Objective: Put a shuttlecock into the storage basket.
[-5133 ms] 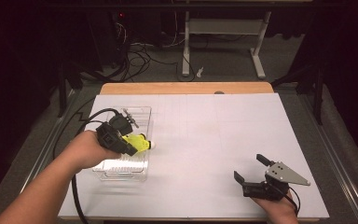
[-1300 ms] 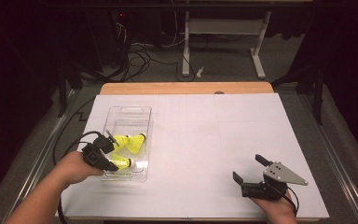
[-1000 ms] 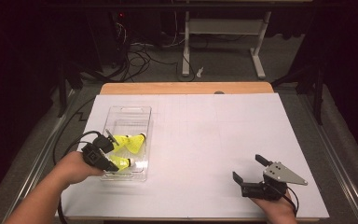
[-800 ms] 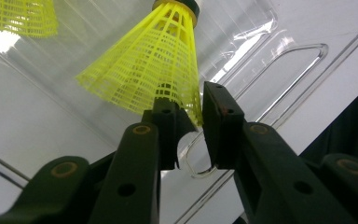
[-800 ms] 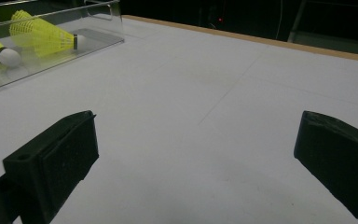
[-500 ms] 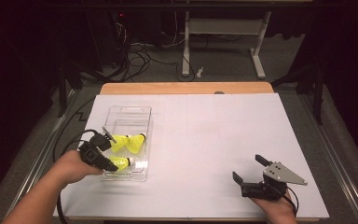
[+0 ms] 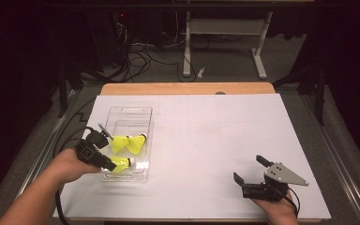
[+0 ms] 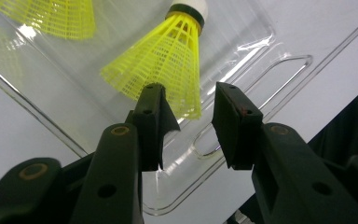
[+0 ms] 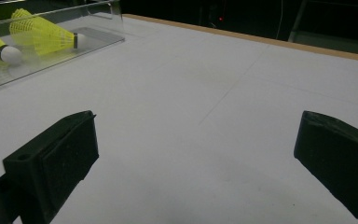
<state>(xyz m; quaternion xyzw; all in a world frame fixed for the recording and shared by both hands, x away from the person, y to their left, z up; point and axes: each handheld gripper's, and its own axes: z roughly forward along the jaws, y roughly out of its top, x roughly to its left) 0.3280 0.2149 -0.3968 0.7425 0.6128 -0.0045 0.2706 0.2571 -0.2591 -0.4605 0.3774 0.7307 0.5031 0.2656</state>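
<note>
Shuttlecocks: we count three yellow ones in one clear tray [image 7: 143, 112] at the surface's [image 7: 215, 140] left. The nearest shuttlecock [image 8: 168, 60] lies just past our left tongs [image 8: 189, 100], whose jaws have just been opening and pinch nothing. Our right tongs [image 7: 248, 169] rest spread wide, well apart.

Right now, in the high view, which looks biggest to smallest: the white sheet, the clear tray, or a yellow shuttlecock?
1. white sheet
2. clear tray
3. yellow shuttlecock; the two shuttlecocks beside it look alike in size.
</note>
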